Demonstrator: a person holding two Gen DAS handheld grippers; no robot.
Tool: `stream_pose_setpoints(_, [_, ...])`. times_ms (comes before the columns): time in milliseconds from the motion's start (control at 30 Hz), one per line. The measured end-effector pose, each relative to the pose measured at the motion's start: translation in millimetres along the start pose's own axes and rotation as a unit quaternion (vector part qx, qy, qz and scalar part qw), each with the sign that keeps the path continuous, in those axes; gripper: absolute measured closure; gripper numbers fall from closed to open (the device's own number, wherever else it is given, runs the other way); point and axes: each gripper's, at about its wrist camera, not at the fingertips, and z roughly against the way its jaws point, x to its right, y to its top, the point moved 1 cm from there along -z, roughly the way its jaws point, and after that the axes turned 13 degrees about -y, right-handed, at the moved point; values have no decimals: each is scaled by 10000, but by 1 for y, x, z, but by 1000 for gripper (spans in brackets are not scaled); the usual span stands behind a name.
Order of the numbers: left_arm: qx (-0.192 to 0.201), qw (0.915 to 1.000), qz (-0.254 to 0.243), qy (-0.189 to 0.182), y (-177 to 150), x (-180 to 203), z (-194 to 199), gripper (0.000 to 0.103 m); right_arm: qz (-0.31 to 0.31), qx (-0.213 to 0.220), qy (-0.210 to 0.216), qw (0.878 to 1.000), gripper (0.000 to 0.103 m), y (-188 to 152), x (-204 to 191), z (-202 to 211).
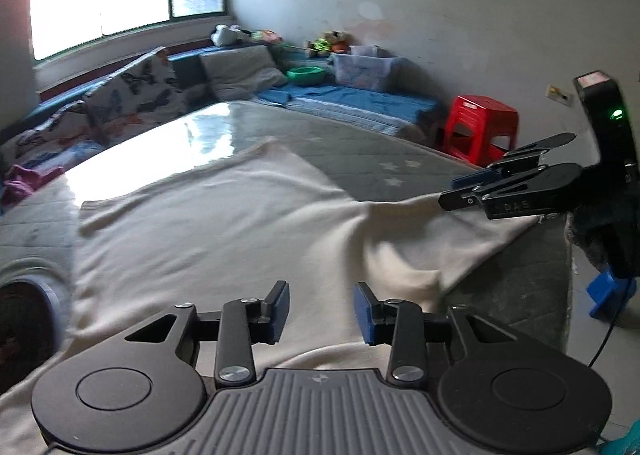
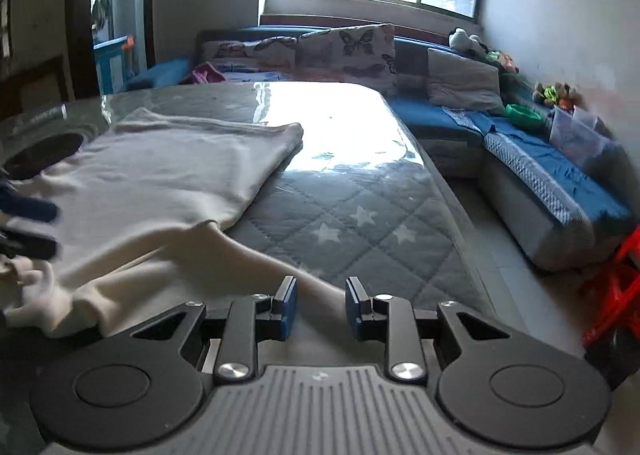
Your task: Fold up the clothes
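Observation:
A cream garment (image 1: 224, 223) lies spread on a grey quilted bed (image 1: 360, 151). My left gripper (image 1: 321, 311) is open just above the garment's near part. My right gripper shows in the left wrist view (image 1: 452, 195) at the garment's right corner, with the cloth stretched toward it. In the right wrist view the right gripper (image 2: 321, 307) is open, with a sleeve of the garment (image 2: 256, 267) running between its fingers. The garment's body (image 2: 160, 167) lies to the left on the bed (image 2: 360, 223). The left gripper's fingers (image 2: 28, 227) show blurred at the left edge.
A red plastic stool (image 1: 480, 127) stands past the bed's far right corner. A blue sofa (image 2: 540, 167) with pillows, a clear storage box (image 1: 364, 71) and a green bowl (image 1: 306, 75) runs along the wall. A dark round opening (image 2: 44, 155) sits at the bed's left.

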Motion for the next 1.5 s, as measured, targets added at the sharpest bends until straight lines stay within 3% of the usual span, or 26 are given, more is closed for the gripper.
stream_pose_setpoints(200, [-150, 9995, -36, -269, -4, 13, -24, 67, 12, -45, -75, 10000, 73, -24, 11, 21])
stream_pose_setpoints(433, [-213, 9991, -213, -303, -10, 23, -31, 69, 5, -60, -830, 9965, 68, -26, 46, 6])
stream_pose_setpoints(700, [-214, 9989, -252, -321, -10, 26, -33, 69, -720, -154, -1127, 9909, 63, -43, 78, 36])
stream_pose_setpoints(900, [-211, 9990, -253, -311, -11, 27, -32, 69, -1108, -395, -1161, 9862, 63, -60, 89, 33])
stream_pose_setpoints(933, [-209, 9990, -253, -304, -11, 28, -32, 69, -1188, -401, -1097, 9860, 63, -62, 90, 33])
stream_pose_setpoints(1033, [-210, 9990, -251, -292, -11, 29, -32, 69, -1198, -370, -1033, 9867, 89, -61, 89, 33])
stream_pose_setpoints(1100, [-220, 9990, -248, -287, -11, 30, -32, 69, -1045, -261, -1124, 9878, 93, -57, 88, 33])
stream_pose_setpoints(1300, [-241, 9987, -315, -315, -12, 32, -31, 69, -624, 185, -1536, 9860, 94, -34, 92, 36])
stream_pose_setpoints(1433, [-241, 9987, -309, -317, -12, 32, -30, 69, -680, -25, -1459, 9870, 93, -39, 92, 14])
stream_pose_setpoints(1500, [-252, 9987, -307, -325, -12, 31, -29, 69, -815, -132, -1394, 9868, 87, -45, 92, 9])
